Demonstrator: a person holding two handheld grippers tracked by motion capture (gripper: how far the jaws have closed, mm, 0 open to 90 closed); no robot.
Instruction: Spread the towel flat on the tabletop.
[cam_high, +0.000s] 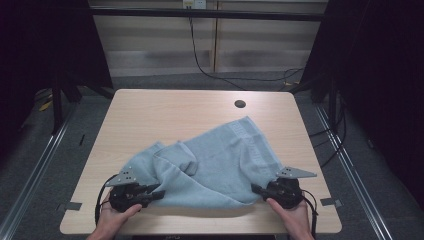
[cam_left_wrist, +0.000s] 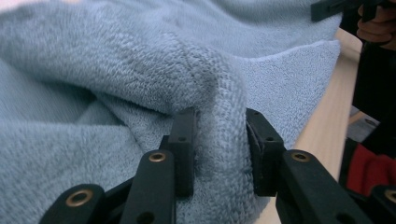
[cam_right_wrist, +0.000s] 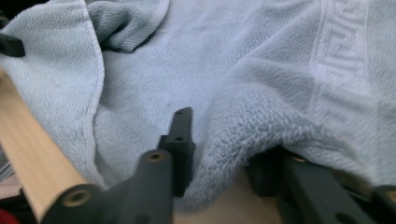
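On the near half of the table (cam_high: 150, 107) lies a light blue towel (cam_high: 220, 155), partly folded and rumpled, its woven band running toward the far right corner; the step in hand looks like laying the near edge down and letting it go, one corner at each side.

To do it well, I judge that both grippers should sit low and level with the tabletop, so the corners drop flat rather than curl; the jaws should spread fully before either hand draws back, because terry loops can snag on the pads; both hands should pull straight away from the cloth, outward and toward the person, so the fold is not dragged askew; the loose hump near the left should be smoothed afterwards.

The left gripper (cam_left_wrist: 219, 140) has a thick fold of towel standing between its jaws; the pads flank the fold closely, the far one with a thin gap, so the pinch looks slackened rather than firm.

The right gripper (cam_right_wrist: 219, 140) has its jaws parted; the towel's corner drapes over the far jaw and sags between the two, touching but not squeezed; bare table shows just beneath it.
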